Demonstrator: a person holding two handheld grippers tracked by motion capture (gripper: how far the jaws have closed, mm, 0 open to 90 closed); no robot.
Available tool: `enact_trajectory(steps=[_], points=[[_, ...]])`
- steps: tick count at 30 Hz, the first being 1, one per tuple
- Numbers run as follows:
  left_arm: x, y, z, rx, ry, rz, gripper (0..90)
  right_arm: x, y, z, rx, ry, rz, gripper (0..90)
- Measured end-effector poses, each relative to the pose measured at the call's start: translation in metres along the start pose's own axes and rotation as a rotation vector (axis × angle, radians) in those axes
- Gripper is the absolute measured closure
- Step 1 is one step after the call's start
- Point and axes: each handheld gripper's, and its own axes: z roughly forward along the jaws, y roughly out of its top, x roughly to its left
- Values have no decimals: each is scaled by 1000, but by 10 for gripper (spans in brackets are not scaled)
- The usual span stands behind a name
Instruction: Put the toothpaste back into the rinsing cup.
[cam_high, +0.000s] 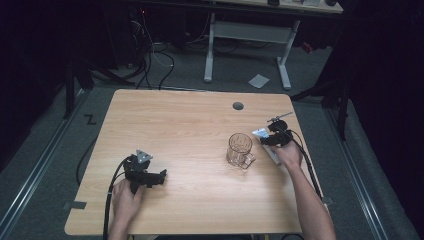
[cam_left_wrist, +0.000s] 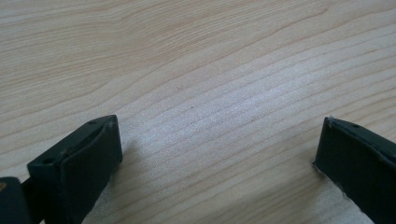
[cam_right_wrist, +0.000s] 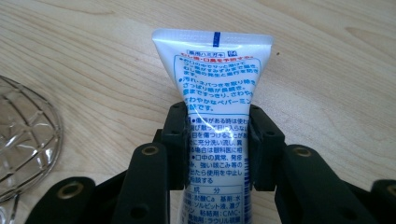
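Toothpaste tube (cam_right_wrist: 215, 121) is already pinched across its middle by the right gripper (cam_right_wrist: 217, 140) at the table's (cam_high: 190, 130) right edge, just right of the glass mug (cam_high: 240, 149). Likely left: carrying it to the mug. Left gripper (cam_left_wrist: 219, 154) rests wide open, empty, near left.

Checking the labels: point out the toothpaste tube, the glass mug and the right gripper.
toothpaste tube (cam_right_wrist: 215, 88), right gripper view, on its printed white body above the fingers.
glass mug (cam_high: 239, 148), high view, on its clear patterned wall.
right gripper (cam_right_wrist: 217, 140), right gripper view, midway between its fingertips, which clamp the tube.
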Motion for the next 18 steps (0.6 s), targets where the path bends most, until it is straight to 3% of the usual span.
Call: enact_trajectory(steps=[18], points=[[0,0,0,0,0,-1,8,4,-8,-32,-108,47,-23,658]])
